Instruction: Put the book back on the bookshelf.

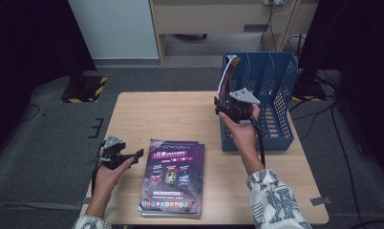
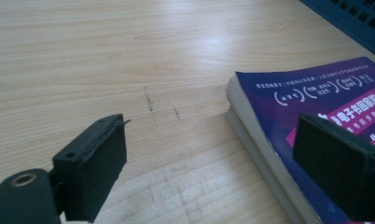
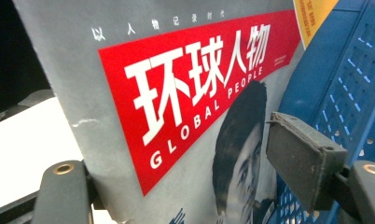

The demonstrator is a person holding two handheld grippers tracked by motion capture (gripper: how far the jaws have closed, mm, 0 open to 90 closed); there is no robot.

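Magazine [image 3: 176,116] with a grey cover stands upright at the left end of the blue file rack [image 1: 276,95], between the jaws of the right hand-held gripper [image 1: 228,109]. Those jaws stand apart; the right pad is clear of the cover, and the left pad is hidden behind it, so I cannot tell if it touches. A red band on the cover reads "GLOBAL PEOPLE" under big white Chinese words. The left hand-held gripper [image 1: 133,156] is wide open and holds nothing, with one jaw over the corner of a stack of purple books [image 1: 173,179]. The books lie flat on the pale wooden desk [image 1: 180,114]. Around the desk is grey carpet [image 1: 47,143], with a light wood cabinet [image 1: 214,19] behind.
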